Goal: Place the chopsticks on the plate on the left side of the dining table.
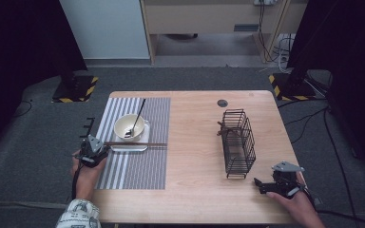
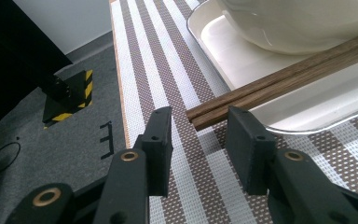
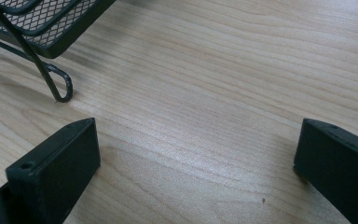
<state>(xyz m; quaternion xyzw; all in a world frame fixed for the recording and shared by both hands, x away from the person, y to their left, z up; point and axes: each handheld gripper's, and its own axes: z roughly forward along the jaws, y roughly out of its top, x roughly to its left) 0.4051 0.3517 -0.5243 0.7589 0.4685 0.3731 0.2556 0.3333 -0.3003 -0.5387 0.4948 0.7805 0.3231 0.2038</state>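
Lining up on the chopsticks (image 2: pixel 279 77), the left claw (image 2: pixel 198 140) stands apart at their tips, needing to close; the right claw (image 3: pixel 196 172) rests apart on the counter (image 3: pixel 223 70).

The right gripper (image 3: pixel 196 163) shows its two flat black jaws rising from the bottom corners of the view, spread wide apart with nothing between them but the pale, fine-grained wooden table top (image 3: pixel 223 84). The left jaw sits low over the wood, and a soft shadow lies under each. At the upper left corner stands the base of a black wire-mesh basket (image 3: pixel 37 18), its mesh floor raised slightly off the table on thin bent wire feet (image 3: pixel 58 84), one of which curls into a small loop touching the wood just beyond the left jaw.
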